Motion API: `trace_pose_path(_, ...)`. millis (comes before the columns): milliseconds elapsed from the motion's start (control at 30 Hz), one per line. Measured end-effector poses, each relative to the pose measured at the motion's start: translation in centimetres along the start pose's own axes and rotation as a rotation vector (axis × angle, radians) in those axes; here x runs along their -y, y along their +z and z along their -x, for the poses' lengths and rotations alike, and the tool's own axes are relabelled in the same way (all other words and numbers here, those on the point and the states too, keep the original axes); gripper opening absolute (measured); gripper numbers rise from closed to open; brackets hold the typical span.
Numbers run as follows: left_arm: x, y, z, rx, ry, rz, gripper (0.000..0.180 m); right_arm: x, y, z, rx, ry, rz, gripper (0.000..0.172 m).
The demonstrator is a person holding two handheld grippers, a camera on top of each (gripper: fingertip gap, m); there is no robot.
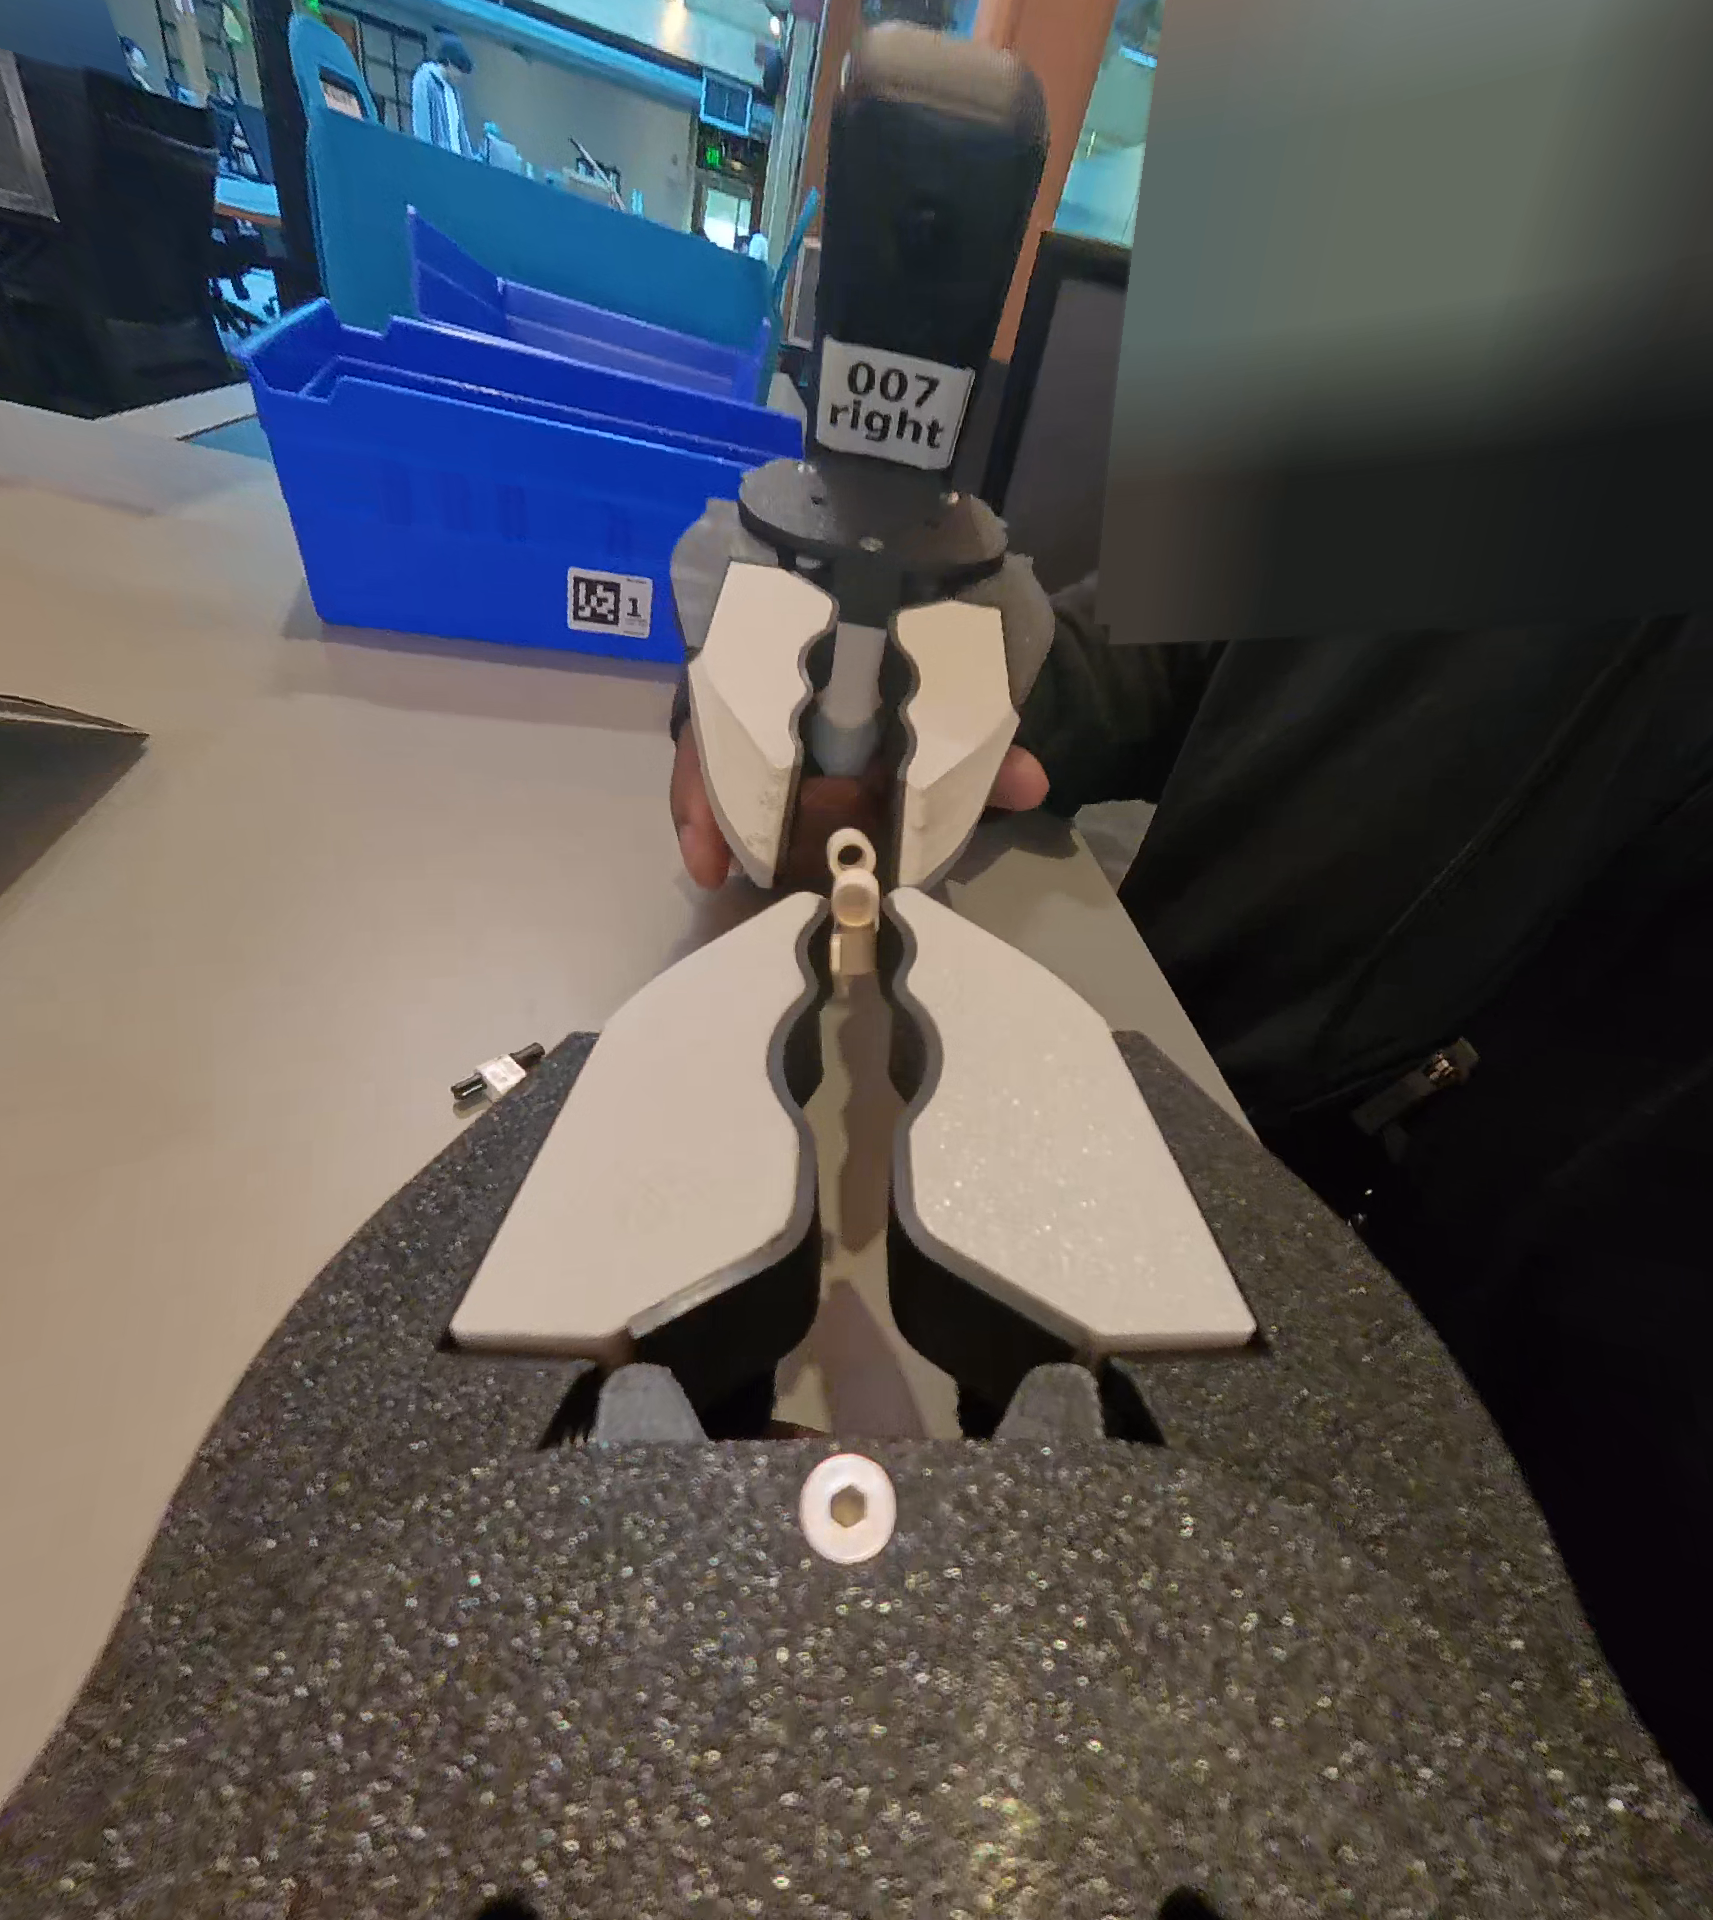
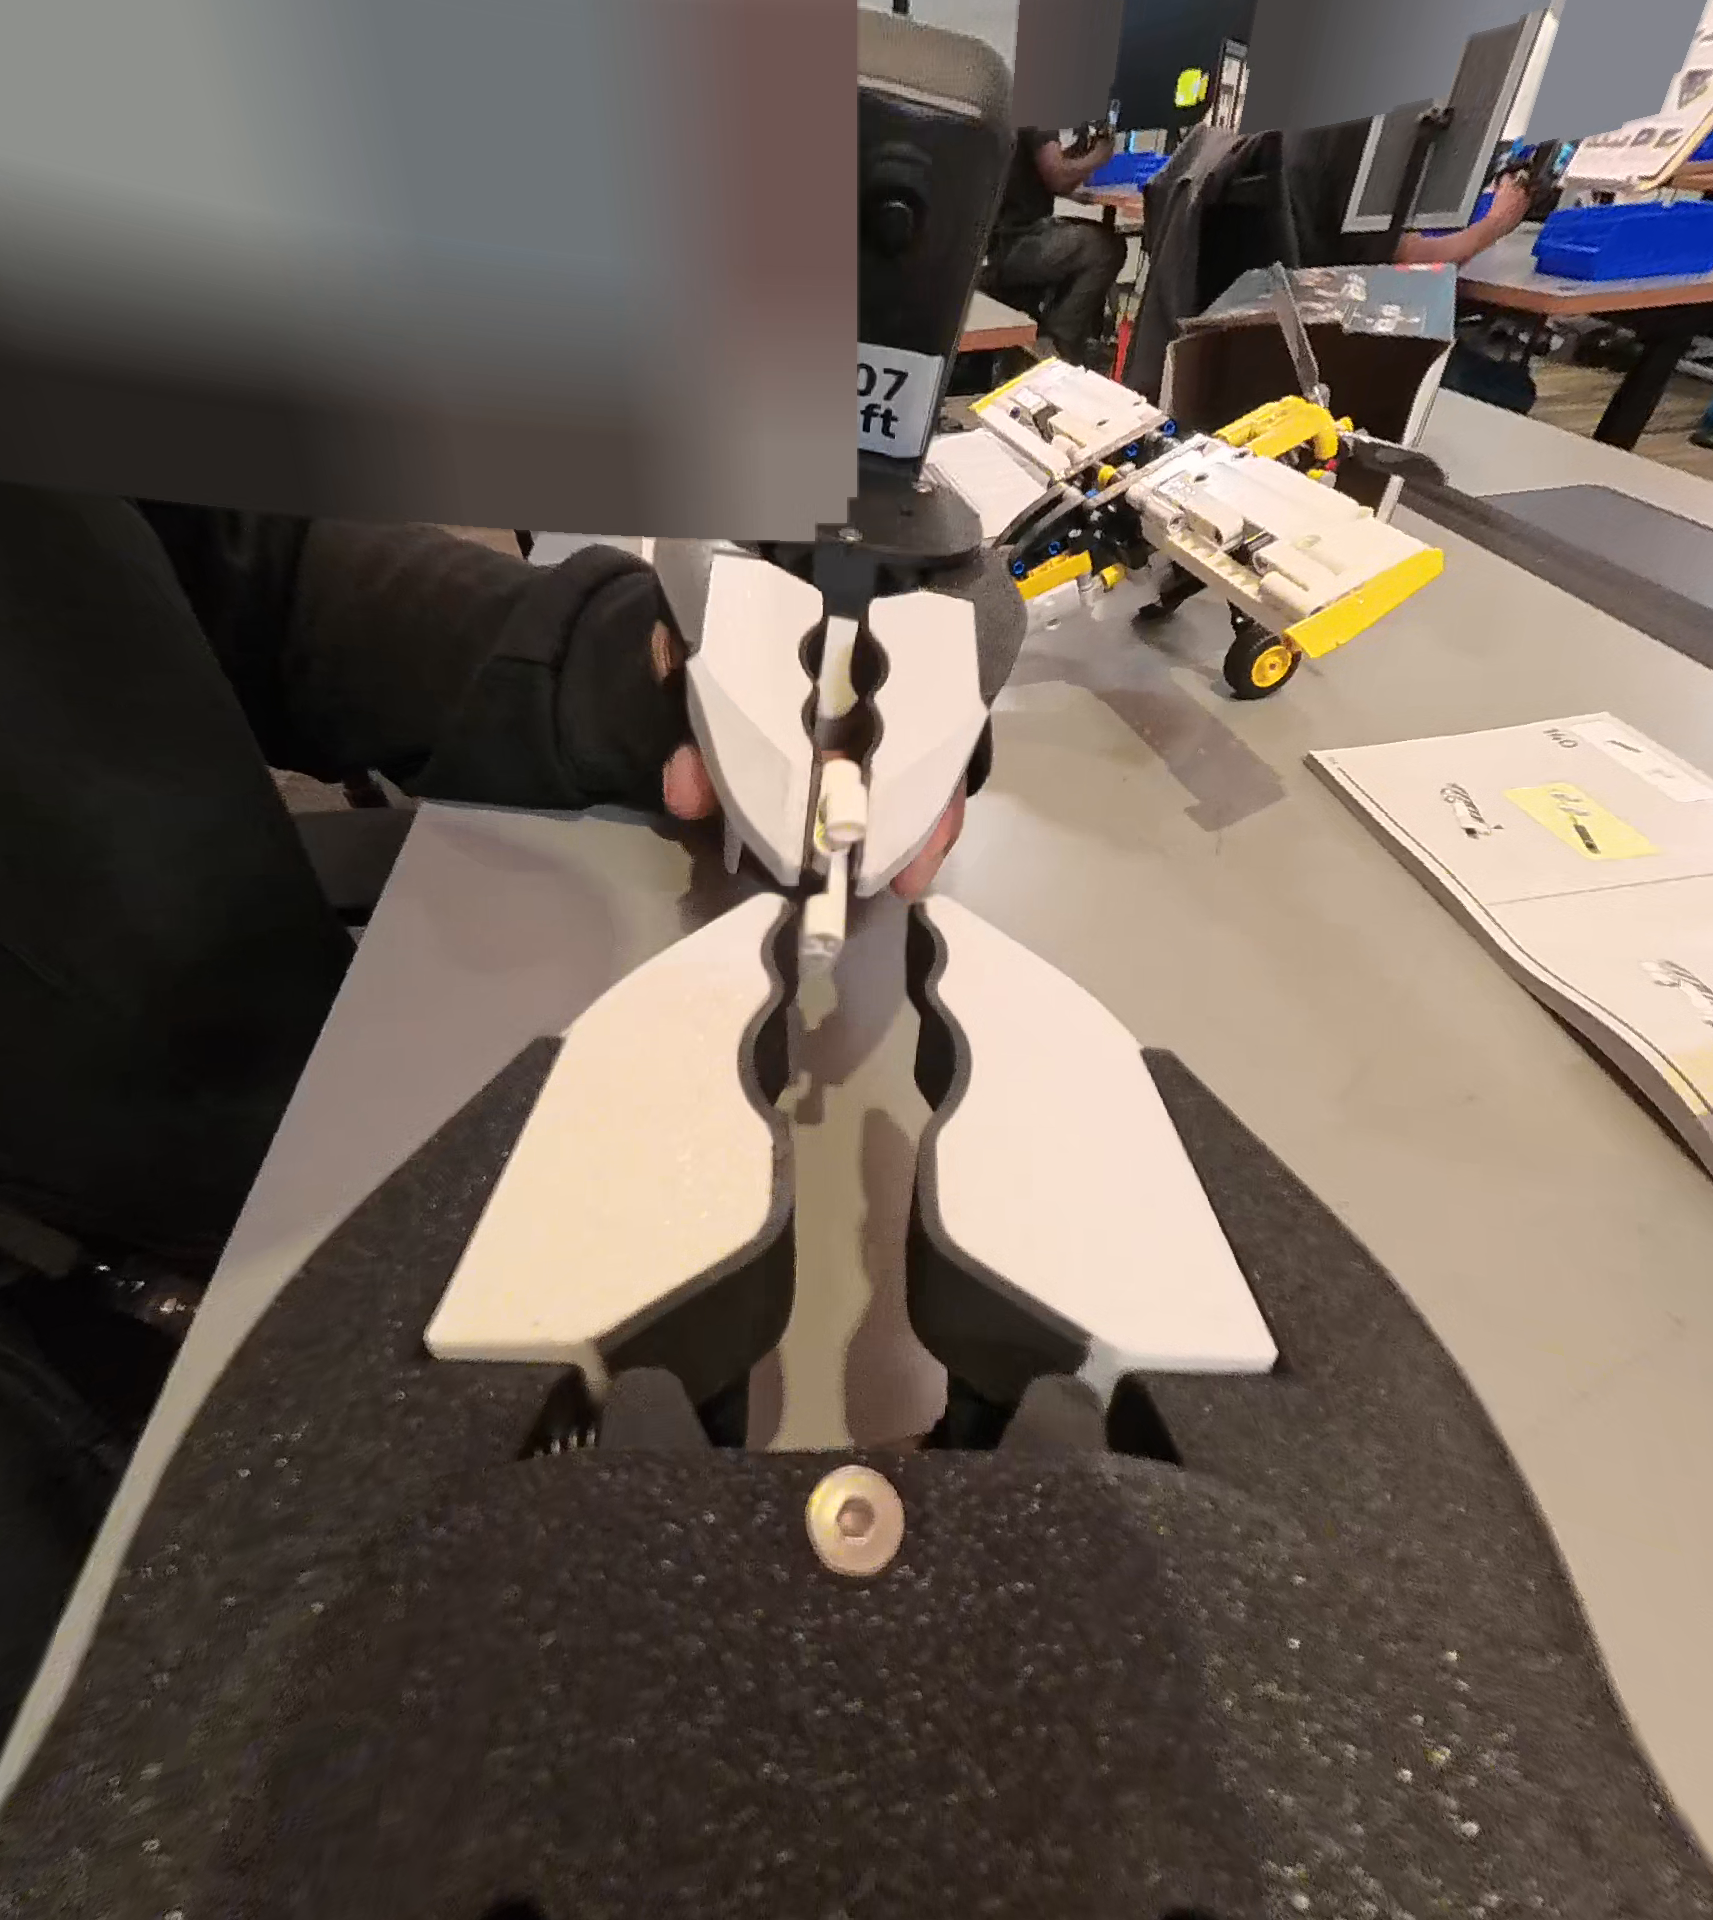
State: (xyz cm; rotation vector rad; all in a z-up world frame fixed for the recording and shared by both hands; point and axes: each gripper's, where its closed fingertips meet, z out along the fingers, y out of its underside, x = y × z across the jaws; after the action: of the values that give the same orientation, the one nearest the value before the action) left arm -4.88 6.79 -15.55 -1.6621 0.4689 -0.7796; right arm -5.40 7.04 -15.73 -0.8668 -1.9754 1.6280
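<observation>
Protruding from between the left gripper (image 1: pixel 857 914)'s pale fingertips, a small cream plastic connector piece (image 1: pixel 852 902) of stubby round tubes and a ring end is clamped there, the narrow jaws pressing on its sides above the table edge. Its far end reaches into the mouth of the right gripper (image 2: pixel 852 920), whose wavy-edged jaws stand a little apart around that end; in the right wrist view a gap shows on the right side of the piece, so it grips nothing. Both grippers have smooth white finger plates (image 1: pixel 696 1132) set in grainy black foam bodies and meet tip to tip over the smooth grey table (image 1: pixel 208 831). Gloved hands (image 2: pixel 613 696) hold them. Around stand a blue plastic bin (image 1: pixel 478 488), a yellow-and-white brick-built plane (image 2: pixel 1216 520), an open instruction booklet (image 2: pixel 1600 883) and a small black-and-white pin (image 1: pixel 497 1075).
</observation>
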Motion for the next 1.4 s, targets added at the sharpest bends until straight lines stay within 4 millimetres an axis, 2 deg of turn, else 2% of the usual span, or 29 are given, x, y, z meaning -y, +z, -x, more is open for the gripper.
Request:
trace_pose_path(100,0.23,-0.01,0.0,-0.001,-0.006,-0.017,0.008,0.02,0.23,0.28,0.013,0.032,0.004,0.017)
trace_pose_path(200,0.23,0.14,-0.09,-0.003,-0.006,-0.018,0.007,-0.08,0.62,0.61,0.023,0.055,0.012,0.008)
trace_pose_path(700,0.16,0.18,0.64,0.047,-0.028,-0.009,0.012,0.49,0.23,-0.02,0.053,0.214,-0.079,0.007)
trace_pose_path(1400,0.13,0.37,0.52,0.022,-0.079,-0.016,0.008,0.01,0.18,0.02,0.114,0.304,-0.007,0.007)
